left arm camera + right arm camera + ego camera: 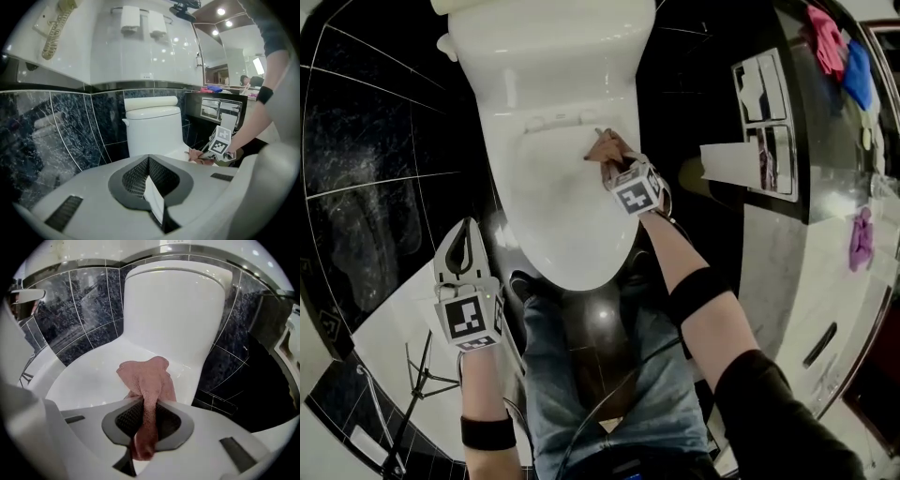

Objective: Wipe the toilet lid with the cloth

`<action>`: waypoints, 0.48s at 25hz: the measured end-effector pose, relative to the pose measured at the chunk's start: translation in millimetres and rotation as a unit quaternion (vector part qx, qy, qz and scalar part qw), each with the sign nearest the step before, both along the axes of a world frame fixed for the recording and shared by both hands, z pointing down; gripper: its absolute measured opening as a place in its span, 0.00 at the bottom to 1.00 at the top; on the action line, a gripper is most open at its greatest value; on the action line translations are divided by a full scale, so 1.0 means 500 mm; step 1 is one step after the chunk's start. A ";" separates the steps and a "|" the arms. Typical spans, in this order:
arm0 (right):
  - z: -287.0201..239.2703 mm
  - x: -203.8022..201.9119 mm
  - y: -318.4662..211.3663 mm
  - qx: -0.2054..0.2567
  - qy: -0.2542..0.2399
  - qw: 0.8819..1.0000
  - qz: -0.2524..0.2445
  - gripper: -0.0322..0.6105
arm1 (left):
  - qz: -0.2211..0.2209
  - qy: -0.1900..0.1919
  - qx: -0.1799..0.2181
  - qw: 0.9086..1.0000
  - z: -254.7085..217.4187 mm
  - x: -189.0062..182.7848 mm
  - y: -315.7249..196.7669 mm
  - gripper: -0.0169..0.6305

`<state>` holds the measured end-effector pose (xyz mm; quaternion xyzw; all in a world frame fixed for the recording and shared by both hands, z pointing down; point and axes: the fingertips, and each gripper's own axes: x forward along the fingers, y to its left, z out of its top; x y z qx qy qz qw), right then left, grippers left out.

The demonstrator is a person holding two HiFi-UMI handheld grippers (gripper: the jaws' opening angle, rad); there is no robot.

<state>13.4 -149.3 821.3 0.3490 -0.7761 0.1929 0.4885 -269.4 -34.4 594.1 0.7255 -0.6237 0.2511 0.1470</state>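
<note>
The white toilet has its lid [553,206] down, with the tank [546,52] behind it. My right gripper [607,159] points down at the back right of the lid, shut on a pink cloth [600,147]. In the right gripper view the cloth [146,378] runs from between the jaws of the right gripper [145,405] and spreads flat on the lid [89,378] in front of the tank [173,301]. My left gripper [466,227] hangs left of the toilet bowl, apart from it, shut and holding nothing. The left gripper view shows its jaws [149,163] closed together, the toilet [152,126] ahead.
Dark marble tiles [375,159] cover the wall left of the toilet. A paper holder [766,122] with a hanging sheet [727,161] sits on the right. Coloured cloths [836,47] lie on the counter. The person's jeans-clad legs [600,375] stand at the toilet's front. A thin black stand [420,375] is lower left.
</note>
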 end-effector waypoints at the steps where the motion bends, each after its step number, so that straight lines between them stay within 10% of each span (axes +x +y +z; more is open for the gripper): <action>1: 0.001 0.010 -0.004 0.001 -0.004 1.000 0.008 0.17 | 0.001 -0.002 0.001 1.000 0.004 -0.002 0.003 0.04; 8: 0.004 0.083 -0.012 -0.033 -0.007 0.984 0.172 0.17 | -0.003 -0.005 0.003 1.000 0.002 -0.005 0.022 0.04; 12: -0.055 -0.073 0.028 -0.012 -0.025 0.997 0.067 0.17 | -0.016 0.001 -0.004 1.000 -0.009 -0.018 0.035 0.04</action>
